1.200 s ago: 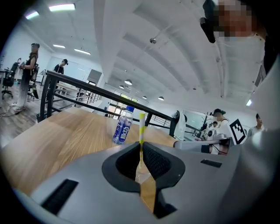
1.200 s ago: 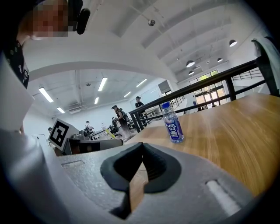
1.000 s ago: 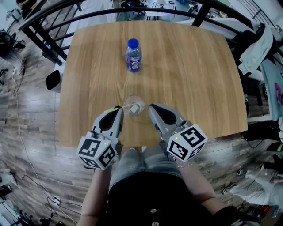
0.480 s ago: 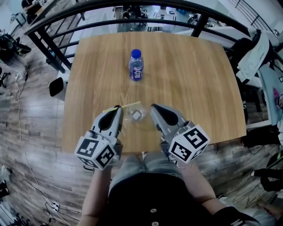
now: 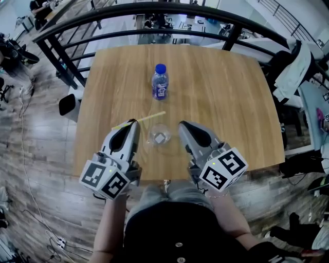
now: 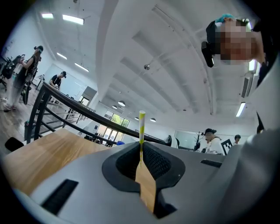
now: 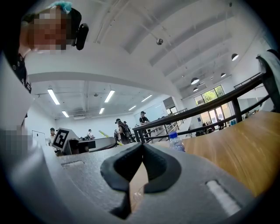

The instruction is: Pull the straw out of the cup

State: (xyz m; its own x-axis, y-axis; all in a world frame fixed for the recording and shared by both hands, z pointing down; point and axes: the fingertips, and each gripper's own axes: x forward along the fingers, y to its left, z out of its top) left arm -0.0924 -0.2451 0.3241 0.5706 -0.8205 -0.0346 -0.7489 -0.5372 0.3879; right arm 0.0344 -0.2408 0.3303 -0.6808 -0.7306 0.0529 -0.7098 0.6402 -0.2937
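**On the wooden table, near edge: straw lifted clear of cup**

Item 1. Left gripper [image 5: 132, 122]. The jaws are pinched together on the straw [image 5: 146, 118]. In the left gripper view the straw [image 6: 141, 127] stands up out of the closed jaws of the gripper [image 6: 141, 148], white with a yellow-green stripe, its upper end free in the air.

Item 2. Straw. In the head view it lies slantwise across the left jaw tips. One short end sticks out to the left. The longer end reaches right, past the far rim of the cup [image 5: 159, 136]. It is outside the cup.

Item 3. Cup. Clear and upright on the table [image 5: 221, 92], it sits between the two grippers. It is beside both sets of jaw tips and gripped by neither.

Item 4. Right gripper [image 5: 181, 125]. It is just right of the cup. In the right gripper view the jaws of this gripper [image 7: 141, 151] meet, leaving only a thin slit. Through the slit show wood and a sliver of clear cup. Nothing is held.

Item 5. Bottle [image 5: 160, 82]. It has a blue cap and a purple label. It stands upright farther up the table, well apart from the cup. It also shows in the right gripper view [image 7: 176, 142].

Item 6. Dark metal railing [image 5: 154, 7]. It runs beyond the table's far edge.
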